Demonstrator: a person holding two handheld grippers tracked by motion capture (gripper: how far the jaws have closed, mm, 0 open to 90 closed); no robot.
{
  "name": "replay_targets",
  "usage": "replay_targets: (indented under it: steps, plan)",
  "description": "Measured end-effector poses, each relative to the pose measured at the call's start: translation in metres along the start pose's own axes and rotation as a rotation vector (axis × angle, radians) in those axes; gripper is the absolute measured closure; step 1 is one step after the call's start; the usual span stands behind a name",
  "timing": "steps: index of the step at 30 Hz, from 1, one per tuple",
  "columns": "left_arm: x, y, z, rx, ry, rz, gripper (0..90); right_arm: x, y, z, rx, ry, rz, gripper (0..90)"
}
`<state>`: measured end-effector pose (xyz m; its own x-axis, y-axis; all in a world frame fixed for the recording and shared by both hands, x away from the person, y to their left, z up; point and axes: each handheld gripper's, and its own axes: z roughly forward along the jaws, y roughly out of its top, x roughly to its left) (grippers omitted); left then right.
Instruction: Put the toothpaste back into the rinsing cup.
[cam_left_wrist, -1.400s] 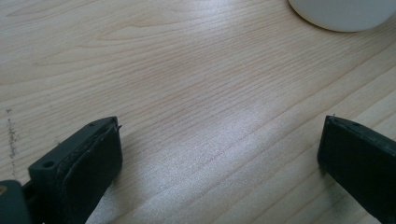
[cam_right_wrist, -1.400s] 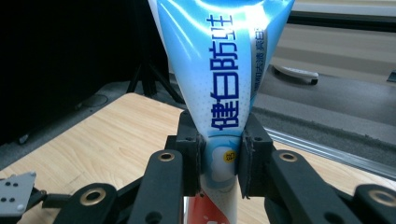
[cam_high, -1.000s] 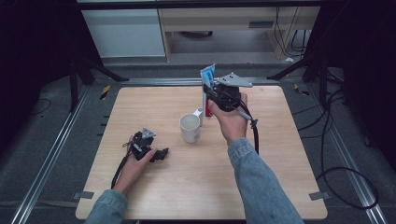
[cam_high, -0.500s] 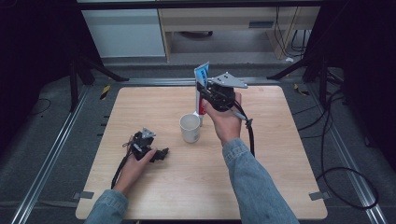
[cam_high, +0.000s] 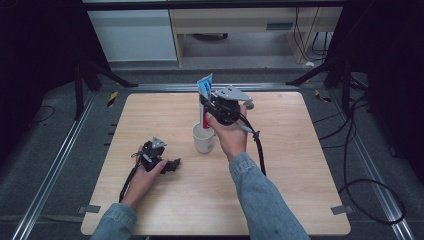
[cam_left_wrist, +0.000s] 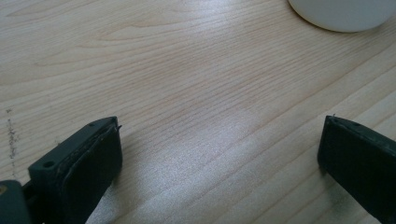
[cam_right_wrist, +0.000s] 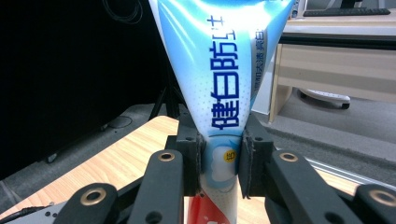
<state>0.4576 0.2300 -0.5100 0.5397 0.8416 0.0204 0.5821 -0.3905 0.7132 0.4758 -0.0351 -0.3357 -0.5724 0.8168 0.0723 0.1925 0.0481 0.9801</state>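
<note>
From above, the person's right hand holds the right gripper (cam_high: 207, 107) over the middle of the wooden table (cam_high: 300, 165), and its jaws are clamped on a toothpaste tube (cam_high: 205, 90) that stands nearly upright, blue flat end uppermost and red lower part pointing down. The tube's lower end hangs right at the rim of a white mug (cam_high: 203, 138) that sits on the table just in front of that hand; whether the tip is already inside the mug I cannot tell from here. A black cable runs back from the gripper along the denim sleeve. To the left and nearer the person, the left gripper (cam_high: 172, 165) lies low on the tabletop in the left hand, well apart from the mug. Looking along the left gripper (cam_left_wrist: 219, 154), its two black jaws stand wide apart with only bare wood grain between them, gripping nothing, and the rounded base of the white mug (cam_left_wrist: 343, 14) shows at the top right corner. Looking along the right gripper (cam_right_wrist: 222, 163), the two pads press on either side of the toothpaste tube (cam_right_wrist: 226, 79), pinching it where the blue and white printed part narrows towards the red, with the tube fanning out wide above the jaws.
</note>
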Motion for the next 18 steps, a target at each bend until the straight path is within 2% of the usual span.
replay_targets:
  steps: [9,18]
  plan:
    - [0.000,0.000,0.000,-0.003,0.001,-0.003,0.0,0.003,-0.017,0.010,0.010,0.008,0.020,73.4]
    - [0.000,0.000,0.000,0.004,-0.001,0.004,0.0,0.004,-0.028,0.016,0.020,0.012,0.020,73.4]
